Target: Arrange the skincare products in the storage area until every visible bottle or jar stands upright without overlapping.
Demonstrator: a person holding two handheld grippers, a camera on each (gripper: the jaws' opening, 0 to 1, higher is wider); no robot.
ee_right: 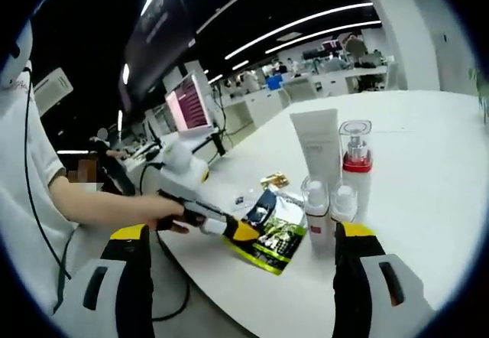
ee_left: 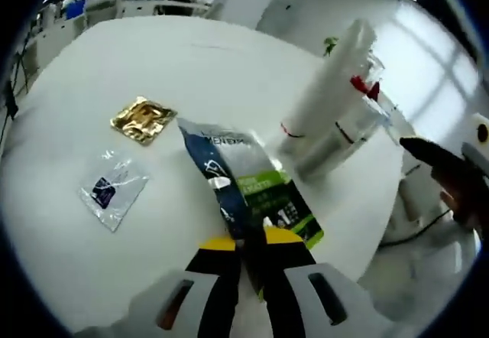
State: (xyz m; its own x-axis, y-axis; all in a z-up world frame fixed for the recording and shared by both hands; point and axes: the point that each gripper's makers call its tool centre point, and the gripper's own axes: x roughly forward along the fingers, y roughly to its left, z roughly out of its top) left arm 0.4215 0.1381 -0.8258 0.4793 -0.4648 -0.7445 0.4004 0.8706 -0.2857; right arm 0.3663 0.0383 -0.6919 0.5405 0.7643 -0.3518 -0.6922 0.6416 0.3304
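Claw on my left [ee_left: 252, 255] pinched shut on green-blue sachet [ee_left: 256, 193] over white table [ee_left: 191, 70], right claw [ee_right: 243, 277] wide open, empty, nr upright bottles [ee_right: 336, 177].

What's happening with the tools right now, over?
Left tool shut on green-and-blue sachet, lifted over table. Right tool open, empty. White tube and pump bottle upright. Gold packet, clear packet lying flat.
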